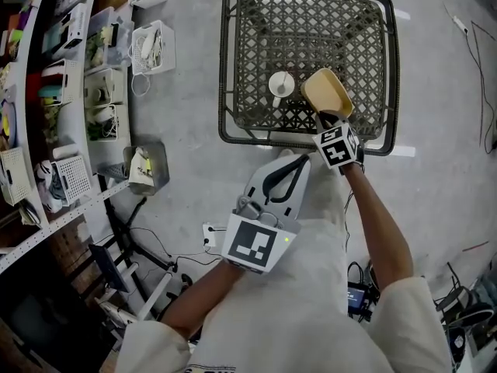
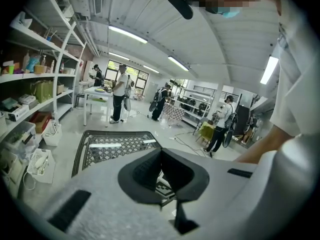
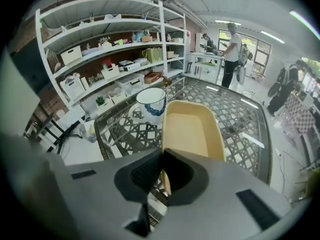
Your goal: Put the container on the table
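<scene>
From the head view we saw both tools at once: the right gripper (image 1: 324,118) reached over the near edge of the table (image 1: 230,68), while the left gripper (image 1: 293,164) hung back over the grey floor (image 1: 194,130), short of the table's rim; the right gripper view alone showed the grip itself, the right gripper (image 3: 163,178) with its jaws pinched on the thin near wall of the container (image 3: 192,129); the left gripper view showed the left gripper (image 2: 161,170) with its jaws closed together and nothing between them.

The container (image 1: 327,92) was a shallow, pale yellow tray with rounded corners and nothing in it; it was held over the near right part of the tabletop, just beside a white cup (image 1: 281,84) with a blue pattern (image 3: 151,103); we could not tell whether its underside touched the surface.

The table had a dark woven frame and a lattice top under glass; white shelves (image 1: 70,92) loaded with boxes and baskets ran along the left; the left gripper view took in a long, bright room with ceiling strip lights and several people (image 2: 119,91) standing well off.
</scene>
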The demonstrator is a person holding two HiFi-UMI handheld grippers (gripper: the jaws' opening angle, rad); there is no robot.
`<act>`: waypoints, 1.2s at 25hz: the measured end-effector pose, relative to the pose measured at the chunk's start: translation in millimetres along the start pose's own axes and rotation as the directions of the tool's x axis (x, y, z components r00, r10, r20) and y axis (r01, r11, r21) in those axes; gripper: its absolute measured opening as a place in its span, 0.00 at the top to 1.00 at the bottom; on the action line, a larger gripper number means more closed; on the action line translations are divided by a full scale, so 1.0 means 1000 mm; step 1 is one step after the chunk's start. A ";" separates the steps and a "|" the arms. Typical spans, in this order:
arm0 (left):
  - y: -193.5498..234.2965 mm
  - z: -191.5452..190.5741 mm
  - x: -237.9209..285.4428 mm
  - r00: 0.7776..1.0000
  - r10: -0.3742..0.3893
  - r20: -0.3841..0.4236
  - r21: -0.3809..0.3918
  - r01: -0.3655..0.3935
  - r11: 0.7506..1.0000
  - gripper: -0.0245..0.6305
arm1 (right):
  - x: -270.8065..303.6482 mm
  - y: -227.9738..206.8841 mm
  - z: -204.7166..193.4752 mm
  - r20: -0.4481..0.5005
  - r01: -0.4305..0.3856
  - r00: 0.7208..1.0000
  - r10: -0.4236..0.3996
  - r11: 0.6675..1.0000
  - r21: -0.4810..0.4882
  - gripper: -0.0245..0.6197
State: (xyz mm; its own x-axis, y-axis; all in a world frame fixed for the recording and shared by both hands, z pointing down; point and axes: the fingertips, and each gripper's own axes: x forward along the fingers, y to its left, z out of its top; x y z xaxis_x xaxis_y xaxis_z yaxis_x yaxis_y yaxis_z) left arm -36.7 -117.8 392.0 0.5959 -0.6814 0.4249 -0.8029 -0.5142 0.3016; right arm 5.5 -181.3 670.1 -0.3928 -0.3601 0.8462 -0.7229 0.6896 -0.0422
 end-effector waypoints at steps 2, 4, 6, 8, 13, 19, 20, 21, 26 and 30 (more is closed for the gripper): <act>0.000 0.000 -0.001 1.000 0.003 0.000 -0.006 -0.003 1.000 0.93 | 0.003 0.003 0.000 -0.013 -0.011 1.000 0.011 1.000 -0.017 0.92; 0.000 0.001 -0.002 1.000 0.006 0.000 -0.010 -0.006 1.000 0.93 | 0.007 0.006 -0.001 -0.032 -0.028 0.999 0.027 0.999 -0.035 0.92; 0.000 0.000 -0.002 1.000 0.009 -0.001 -0.011 -0.009 1.000 0.93 | 0.012 0.009 -0.003 -0.052 -0.039 0.998 0.037 0.998 -0.049 0.92; -0.001 -0.001 -0.003 1.000 0.010 -0.002 -0.013 -0.010 1.000 0.93 | 0.015 0.010 -0.006 -0.068 -0.043 0.997 0.040 0.998 -0.053 0.91; -0.003 -0.002 -0.005 1.000 0.009 0.000 -0.013 -0.009 1.000 0.93 | 0.021 0.011 -0.011 -0.091 -0.053 0.995 0.048 0.998 -0.046 0.90; -0.003 -0.003 -0.010 1.000 0.015 0.003 -0.014 -0.015 1.000 0.93 | 0.020 0.008 -0.012 -0.080 -0.049 0.996 0.049 0.999 0.008 0.88; -0.003 -0.003 -0.010 1.000 0.013 0.003 -0.012 -0.013 1.000 0.93 | 0.019 0.007 -0.013 -0.077 -0.046 0.996 0.047 0.999 0.010 0.88; -0.004 -0.003 -0.010 1.000 0.011 0.002 -0.010 -0.011 1.000 0.93 | 0.018 0.006 -0.013 -0.072 -0.043 0.996 0.044 0.999 0.013 0.88; -0.008 -0.003 -0.011 1.000 0.002 0.008 -0.001 -0.002 1.000 0.93 | 0.010 0.007 -0.008 -0.041 -0.058 0.997 0.060 0.997 0.041 0.88; -0.013 -0.003 -0.015 1.000 -0.007 0.009 0.010 0.007 1.000 0.93 | 0.001 0.011 -0.002 -0.017 -0.061 0.998 0.062 0.997 0.057 0.88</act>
State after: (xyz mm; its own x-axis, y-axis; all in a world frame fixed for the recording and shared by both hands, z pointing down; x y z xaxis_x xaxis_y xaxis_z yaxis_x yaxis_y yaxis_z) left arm -35.0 -99.6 384.3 0.6015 -0.6827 0.4149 -0.7987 -0.5237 0.2962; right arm -1.5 -172.5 671.3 -0.4270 -0.3059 0.8510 -0.7289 0.6734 -0.1236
